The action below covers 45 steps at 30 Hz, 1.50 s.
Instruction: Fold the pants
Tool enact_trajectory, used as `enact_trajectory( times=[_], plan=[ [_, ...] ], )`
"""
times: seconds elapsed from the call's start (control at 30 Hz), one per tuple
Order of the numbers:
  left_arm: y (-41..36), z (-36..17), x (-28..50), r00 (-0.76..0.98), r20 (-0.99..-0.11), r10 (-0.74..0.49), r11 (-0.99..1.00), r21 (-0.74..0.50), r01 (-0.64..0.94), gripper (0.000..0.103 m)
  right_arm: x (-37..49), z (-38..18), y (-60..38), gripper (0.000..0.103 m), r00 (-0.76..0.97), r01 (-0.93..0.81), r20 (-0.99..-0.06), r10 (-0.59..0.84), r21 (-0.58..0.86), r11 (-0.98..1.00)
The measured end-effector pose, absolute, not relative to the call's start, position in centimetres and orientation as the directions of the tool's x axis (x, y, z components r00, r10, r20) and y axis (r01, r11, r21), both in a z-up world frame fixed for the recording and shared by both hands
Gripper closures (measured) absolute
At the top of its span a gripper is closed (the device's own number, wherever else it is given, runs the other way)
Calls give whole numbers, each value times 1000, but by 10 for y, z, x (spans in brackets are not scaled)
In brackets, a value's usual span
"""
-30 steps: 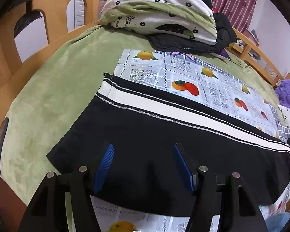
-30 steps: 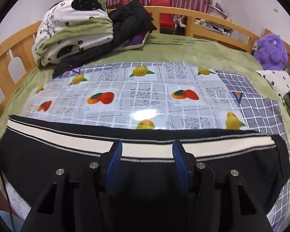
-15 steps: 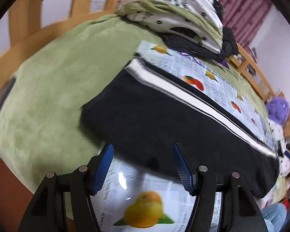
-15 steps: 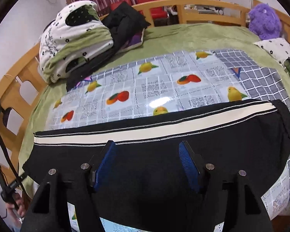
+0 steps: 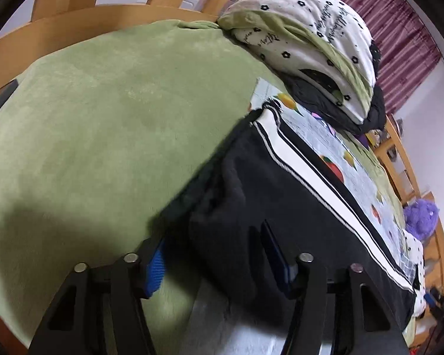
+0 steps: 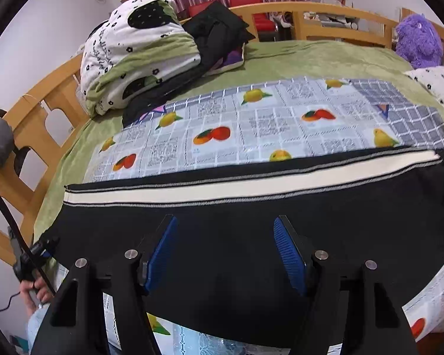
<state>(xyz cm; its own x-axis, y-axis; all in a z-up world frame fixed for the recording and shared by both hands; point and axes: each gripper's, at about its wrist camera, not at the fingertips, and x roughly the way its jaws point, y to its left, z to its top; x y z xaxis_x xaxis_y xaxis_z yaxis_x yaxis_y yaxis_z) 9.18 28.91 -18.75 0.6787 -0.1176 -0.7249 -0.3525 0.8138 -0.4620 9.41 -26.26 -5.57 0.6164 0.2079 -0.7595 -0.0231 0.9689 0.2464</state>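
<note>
Beyond pants (image 6: 251,236): bedding pile (image 6: 139,59), purple plush (image 6: 418,41). Left claw (image 5: 216,260) closing around hem; right claw (image 6: 226,254) spread.

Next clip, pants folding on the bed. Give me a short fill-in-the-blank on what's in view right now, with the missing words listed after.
1. The black pants carry a lengthwise stripe coloured ____.
2. The pants lie on a mat printed with ____.
3. The plush toy at the far corner of the bed is ____.
4. Under the mat, the blanket is ____.

Missing words: white; fruit; purple; green
</note>
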Motion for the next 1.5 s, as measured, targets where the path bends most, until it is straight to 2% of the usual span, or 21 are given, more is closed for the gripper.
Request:
enact_trajectory(
  times=[0.03,0.07,0.13,0.2,0.37,0.47,0.6,0.7,0.8,1.0,1.13,1.17,1.23,1.33,1.4,1.47,1.5],
  plan=[
    [288,-187,95,675,-730,-101,824,-443,-355,68,93,-59,-262,36,614,-28,-760,212,247,968],
    [286,-185,101,663,-740,-112,843,-424,-331,84,91,-61,-262,36,616,-36,-758,215,245,969],
    [283,-171,102,663,-741,-105,863,-399,-310,85,83,-66,-264,36,644,-39,-738,202,233,972],
    [267,-143,104,678,-733,-63,907,-325,-267,86,75,-72,-269,37,677,-44,-703,217,255,966],
    [189,-61,108,731,-677,88,991,-13,-131,87,70,-87,-281,39,689,-46,-681,248,300,953],
    [137,-29,102,773,-623,115,992,107,-62,87,70,-91,-292,39,696,-47,-673,250,305,951],
    [54,-4,94,814,-575,82,981,191,36,88,63,-92,-311,39,713,-27,-666,218,284,959],
    [-9,-3,92,821,-568,52,969,226,95,89,51,-93,-330,39,746,-4,-646,160,236,972],
    [-65,-17,93,801,-599,-1,965,208,157,90,42,-98,-353,39,765,37,-635,110,214,976],
    [-155,-73,94,714,-686,-139,955,97,279,90,35,-113,-401,39,746,105,-646,163,355,929],
    [-187,-116,89,608,-765,-213,940,8,340,89,36,-118,-414,39,735,108,-645,208,415,904],
    [-193,-130,87,564,-803,-191,939,19,344,88,37,-118,-413,39,734,106,-645,210,415,904],
    [-195,-139,76,553,-815,-170,941,32,337,83,38,-119,-410,39,729,90,-649,218,406,909],
    [-172,-127,59,545,-803,-241,939,-51,341,71,37,-121,-402,39,717,62,-657,236,397,916],
    [-157,-115,51,555,-786,-272,940,-94,327,42,37,-124,-396,39,706,33,-656,268,409,912],
    [-134,-103,42,587,-754,-294,942,-125,310,33,41,-126,-388,39,689,21,-666,286,412,911],
    [-121,-96,37,610,-734,-298,945,-134,300,33,44,-127,-382,39,680,10,-669,298,415,910]
  ],
)
